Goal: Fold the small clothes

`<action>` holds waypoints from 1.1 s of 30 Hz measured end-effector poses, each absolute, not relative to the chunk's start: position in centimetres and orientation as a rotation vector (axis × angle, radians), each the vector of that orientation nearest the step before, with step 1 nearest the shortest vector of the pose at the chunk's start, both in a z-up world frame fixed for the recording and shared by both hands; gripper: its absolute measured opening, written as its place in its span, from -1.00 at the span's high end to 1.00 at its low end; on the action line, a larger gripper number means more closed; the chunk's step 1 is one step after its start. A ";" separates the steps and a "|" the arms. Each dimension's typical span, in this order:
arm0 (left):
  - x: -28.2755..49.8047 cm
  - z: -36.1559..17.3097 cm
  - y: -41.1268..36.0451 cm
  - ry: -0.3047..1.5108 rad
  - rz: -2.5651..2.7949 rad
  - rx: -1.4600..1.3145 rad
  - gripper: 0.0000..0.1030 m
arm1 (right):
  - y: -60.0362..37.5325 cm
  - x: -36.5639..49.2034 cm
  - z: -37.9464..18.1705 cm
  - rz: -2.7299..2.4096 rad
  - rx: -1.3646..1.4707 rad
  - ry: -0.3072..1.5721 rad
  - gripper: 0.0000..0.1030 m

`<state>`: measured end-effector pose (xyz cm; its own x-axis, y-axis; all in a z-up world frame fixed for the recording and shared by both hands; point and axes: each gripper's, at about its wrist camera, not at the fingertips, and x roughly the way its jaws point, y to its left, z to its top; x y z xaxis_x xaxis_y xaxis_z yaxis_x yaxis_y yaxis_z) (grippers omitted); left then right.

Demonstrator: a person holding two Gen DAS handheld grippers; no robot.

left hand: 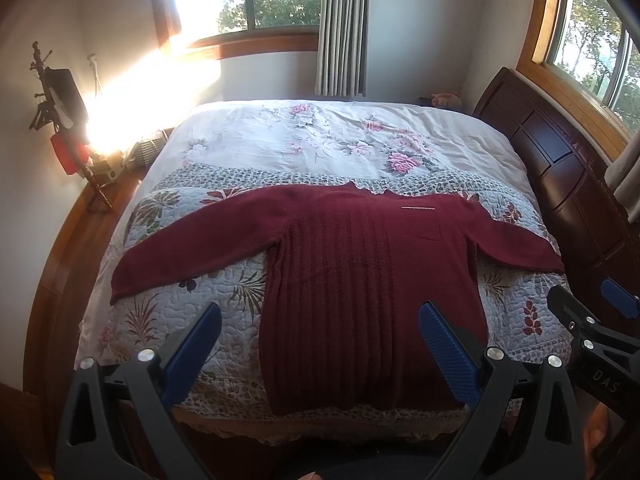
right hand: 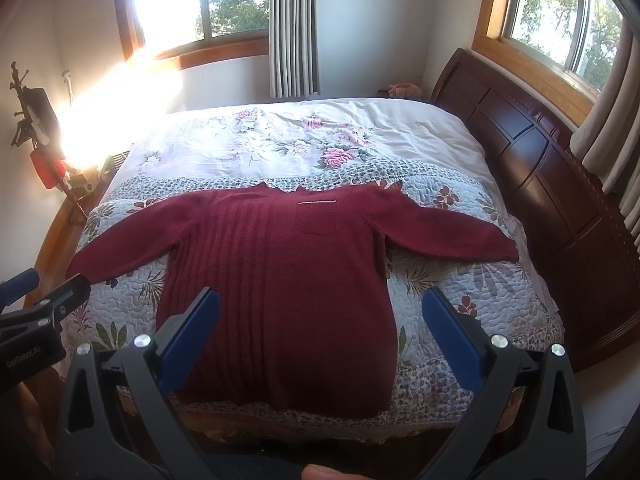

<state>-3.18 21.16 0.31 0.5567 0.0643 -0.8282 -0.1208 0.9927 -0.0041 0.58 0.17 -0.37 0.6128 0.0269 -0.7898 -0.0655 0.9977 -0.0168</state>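
Two grippers: left gripper (left hand: 320, 334) and right gripper (right hand: 321, 318); both held above the near edge of the bed (left hand: 520, 160), side by side, pointing across it
Jaws: both spread wide; nothing between the fingers; no contact with cloth
Sweater: one dark red sweater (left hand: 360, 280); lying flat, front up, on the quilt (left hand: 224, 292); chest pocket (right hand: 316, 218) visible; sleeves spread out to both sides
Location: hem at the near edge of the bed, right under and ahead of the grippers; collar at the far end, where the quilt meets the floral sheet (right hand: 280, 136)
Long axis: body runs straight away from the grippers, hem near, collar far; sleeves run crosswise to that
Key relation: left sleeve (left hand: 180, 248) ends out toward the left side of the bed, closer to the left gripper; right sleeve (right hand: 452, 236) ends toward the headboard (right hand: 540, 160) side, closer to the right gripper; each cuff lies ahead and outboard of its own gripper
Gap: both grippers clear of the sweater; hem corners nearest, cuffs farther, collar farthest
Stage: judged not started; no fold in the cloth yet
Next move, likely: each gripper reaches out to its own sleeve and brings it in over the body; then hem up toward collar
Risk: knit looks thick and limp; a shallow pinch may slip or drag the body askew
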 end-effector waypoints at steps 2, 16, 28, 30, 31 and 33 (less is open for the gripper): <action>-3.2 0.3 21.2 0.975 0.110 -0.063 -0.92 | 0.3 0.7 -0.3 0.053 -0.047 0.910 -0.95; -3.1 0.3 21.2 0.975 0.111 -0.061 -0.92 | 0.3 0.8 -0.2 0.054 -0.044 0.912 -0.95; -3.0 0.4 21.2 0.974 0.112 -0.058 -0.92 | 0.1 0.8 -0.1 0.055 -0.043 0.916 -0.95; -3.0 0.5 21.2 0.973 0.112 -0.058 -0.92 | 0.2 0.7 0.0 0.055 -0.044 0.915 -0.95; -3.0 0.5 21.2 0.972 0.112 -0.059 -0.92 | 0.1 0.8 -0.1 0.055 -0.043 0.915 -0.95; -3.0 0.5 21.1 0.972 0.113 -0.057 -0.92 | 0.1 0.8 -0.1 0.054 -0.042 0.915 -0.95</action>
<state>-2.99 21.14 0.49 0.5585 0.0706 -0.8265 -0.1214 0.9926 0.0028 0.77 0.12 -0.10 0.6084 0.0290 -0.7931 -0.0652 0.9978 -0.0135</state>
